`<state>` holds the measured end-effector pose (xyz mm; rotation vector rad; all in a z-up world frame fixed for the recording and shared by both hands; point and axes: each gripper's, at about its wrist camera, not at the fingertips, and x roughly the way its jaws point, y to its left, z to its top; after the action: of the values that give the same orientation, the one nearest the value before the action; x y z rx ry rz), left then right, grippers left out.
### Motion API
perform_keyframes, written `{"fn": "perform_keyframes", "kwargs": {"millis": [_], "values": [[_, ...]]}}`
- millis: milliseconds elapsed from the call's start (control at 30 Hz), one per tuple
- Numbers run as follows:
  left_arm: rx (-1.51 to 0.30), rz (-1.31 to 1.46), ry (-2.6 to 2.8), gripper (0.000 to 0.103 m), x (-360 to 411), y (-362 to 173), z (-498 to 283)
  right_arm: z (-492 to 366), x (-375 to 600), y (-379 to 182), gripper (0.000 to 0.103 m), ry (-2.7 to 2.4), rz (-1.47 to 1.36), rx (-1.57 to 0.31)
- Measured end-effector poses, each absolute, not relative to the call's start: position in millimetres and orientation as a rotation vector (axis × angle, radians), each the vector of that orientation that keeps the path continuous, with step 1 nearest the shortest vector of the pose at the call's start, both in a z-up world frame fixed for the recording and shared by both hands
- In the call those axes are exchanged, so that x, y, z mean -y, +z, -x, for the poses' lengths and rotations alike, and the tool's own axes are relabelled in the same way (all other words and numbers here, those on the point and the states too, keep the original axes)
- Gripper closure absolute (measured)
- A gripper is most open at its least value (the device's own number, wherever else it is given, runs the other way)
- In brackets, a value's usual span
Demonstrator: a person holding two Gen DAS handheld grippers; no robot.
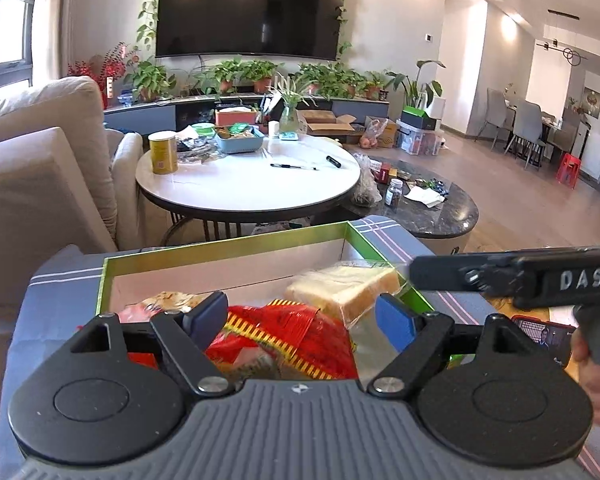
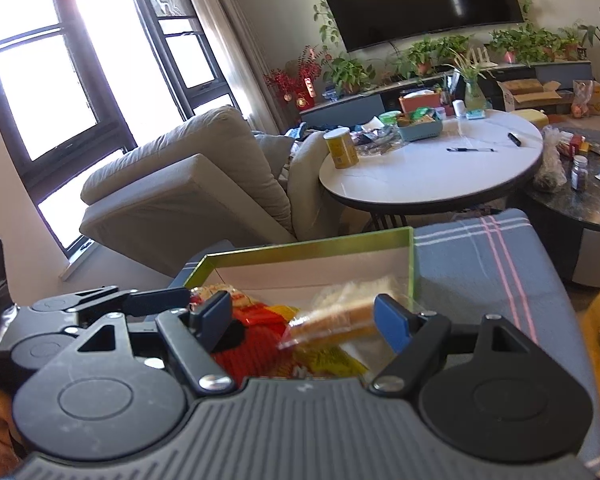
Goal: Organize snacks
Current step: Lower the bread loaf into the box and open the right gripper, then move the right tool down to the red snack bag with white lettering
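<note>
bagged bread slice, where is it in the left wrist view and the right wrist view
Left wrist view: the bagged bread slice lies at the right end of the green-rimmed box, just beyond the left tool's right finger.
Right wrist view: it sits low centre, between the right tool's open fingers, over the red snack packet.
Shared landmark: the yellow can on the white round table.

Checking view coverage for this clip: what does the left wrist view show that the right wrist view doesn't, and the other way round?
Only the left wrist view shows the dining chairs, the red stool and the right claw's DAS-marked body. Only the right wrist view shows the big windows and the full sofa. Both share the green-rimmed box holding bagged bread and red packets, the white round table, yellow can and TV.
</note>
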<state>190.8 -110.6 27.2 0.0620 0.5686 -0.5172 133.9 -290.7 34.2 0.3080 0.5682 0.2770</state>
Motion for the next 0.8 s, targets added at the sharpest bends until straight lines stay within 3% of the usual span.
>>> {"fn": "perform_keyframes", "kwargs": {"millis": [433, 800], "values": [[-0.569, -0.046, -0.526, 0.023, 91.2, 32.0, -136.5, -90.4, 306.5, 31.2, 0.018, 0.208, -0.294, -0.612], [-0.647, -0.052, -0.558, 0.023, 99.9, 7.3, -104.7, -66.9, 316.5, -29.4, 0.018, 0.094, -0.278, -0.816]]}}
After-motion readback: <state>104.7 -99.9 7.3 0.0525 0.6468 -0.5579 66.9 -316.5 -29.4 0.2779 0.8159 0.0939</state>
